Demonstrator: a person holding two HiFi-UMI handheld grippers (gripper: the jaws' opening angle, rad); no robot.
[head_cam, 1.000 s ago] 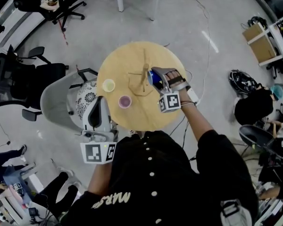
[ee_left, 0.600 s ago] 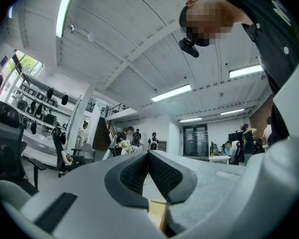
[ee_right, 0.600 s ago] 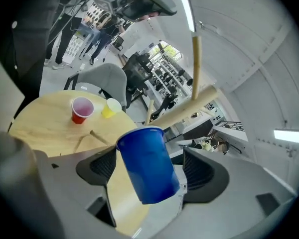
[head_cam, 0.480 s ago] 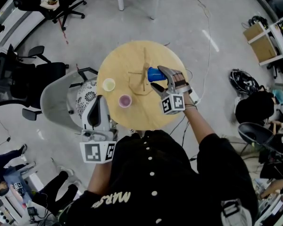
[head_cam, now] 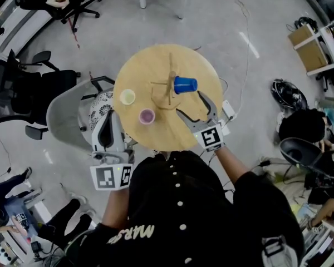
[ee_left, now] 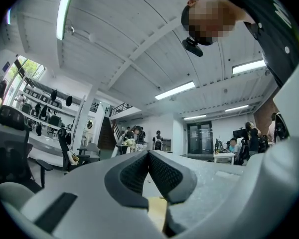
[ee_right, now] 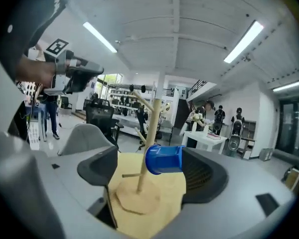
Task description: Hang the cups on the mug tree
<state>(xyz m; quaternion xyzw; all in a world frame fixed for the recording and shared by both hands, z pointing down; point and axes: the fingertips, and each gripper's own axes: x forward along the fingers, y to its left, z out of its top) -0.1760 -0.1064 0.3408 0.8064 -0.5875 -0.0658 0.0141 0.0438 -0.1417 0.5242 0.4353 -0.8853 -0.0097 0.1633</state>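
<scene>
A wooden mug tree (head_cam: 168, 88) (ee_right: 148, 133) stands in the middle of the round wooden table (head_cam: 156, 60). A blue cup (head_cam: 185, 84) (ee_right: 164, 159) hangs on its side from a peg on the tree's right. A yellow cup (head_cam: 127, 97) and a pink cup (head_cam: 147, 116) stand upright to the tree's left. My right gripper (head_cam: 192, 105) (ee_right: 150, 180) is open just short of the blue cup. Its jaws have just been opening, then easing in slightly, and nothing is between them. My left gripper (head_cam: 107, 127) (ee_left: 149, 156) is shut and empty, level, off the table's near-left edge.
A grey chair (head_cam: 64, 118) with a patterned cushion (head_cam: 103, 109) stands against the table's left side. Black office chairs (head_cam: 22, 90) are further left. A white power strip (head_cam: 229, 110) and cables lie on the floor at the right, near bags and seated people.
My right gripper let go of the blue cup, leaving it hanging on the tree. It rolled and drew back toward the near edge. The left gripper stayed put.
</scene>
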